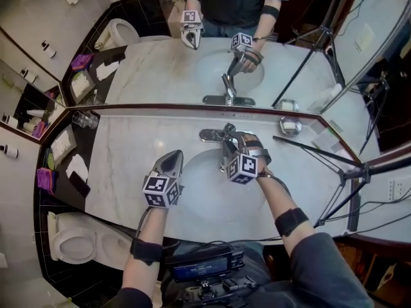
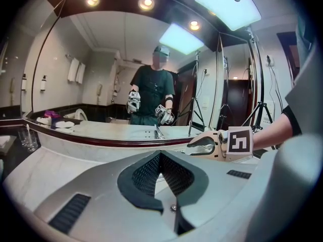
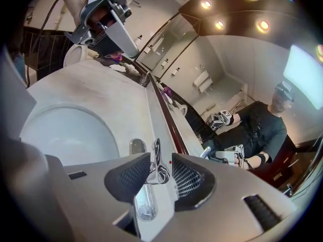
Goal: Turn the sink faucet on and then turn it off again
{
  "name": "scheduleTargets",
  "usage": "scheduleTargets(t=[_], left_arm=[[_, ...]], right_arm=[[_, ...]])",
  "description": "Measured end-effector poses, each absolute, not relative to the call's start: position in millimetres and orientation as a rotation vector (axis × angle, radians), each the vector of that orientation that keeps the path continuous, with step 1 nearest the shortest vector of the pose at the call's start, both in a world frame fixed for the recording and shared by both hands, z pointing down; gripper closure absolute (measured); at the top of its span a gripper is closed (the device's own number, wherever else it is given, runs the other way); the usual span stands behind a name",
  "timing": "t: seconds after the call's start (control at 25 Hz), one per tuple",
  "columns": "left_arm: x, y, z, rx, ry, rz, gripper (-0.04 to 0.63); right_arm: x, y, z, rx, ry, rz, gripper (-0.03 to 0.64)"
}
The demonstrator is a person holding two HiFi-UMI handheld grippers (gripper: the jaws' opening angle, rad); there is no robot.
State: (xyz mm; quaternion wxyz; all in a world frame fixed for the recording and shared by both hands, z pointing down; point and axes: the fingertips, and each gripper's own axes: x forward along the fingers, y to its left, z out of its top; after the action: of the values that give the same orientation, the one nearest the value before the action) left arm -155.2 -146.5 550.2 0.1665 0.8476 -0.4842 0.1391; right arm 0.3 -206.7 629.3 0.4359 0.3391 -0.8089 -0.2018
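Behind the right claw point(image 1: 228, 145), only part of the faucet point(image 1: 210, 134).

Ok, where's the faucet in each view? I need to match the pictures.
Head view: the faucet sits at centre, just below the mirror's dark lower edge.
Left gripper view: only its reflection shows, in the mirror above the jaws; the real one is not in sight.
Right gripper view: low centre, between the open jaws.
Shared landmark: that dark mirror edge, in all three views.
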Motion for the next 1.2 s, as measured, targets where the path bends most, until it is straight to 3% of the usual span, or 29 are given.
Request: scheduleTargets(t=[1.2], left_arm=[[-172.9, -151.5, 580.0, 2.337, -1.384, 0.386, 0.600]], right_arm=[[-26.6, -216.2, 666.8, 0.712, -1.936, -0.567, 0.490]])
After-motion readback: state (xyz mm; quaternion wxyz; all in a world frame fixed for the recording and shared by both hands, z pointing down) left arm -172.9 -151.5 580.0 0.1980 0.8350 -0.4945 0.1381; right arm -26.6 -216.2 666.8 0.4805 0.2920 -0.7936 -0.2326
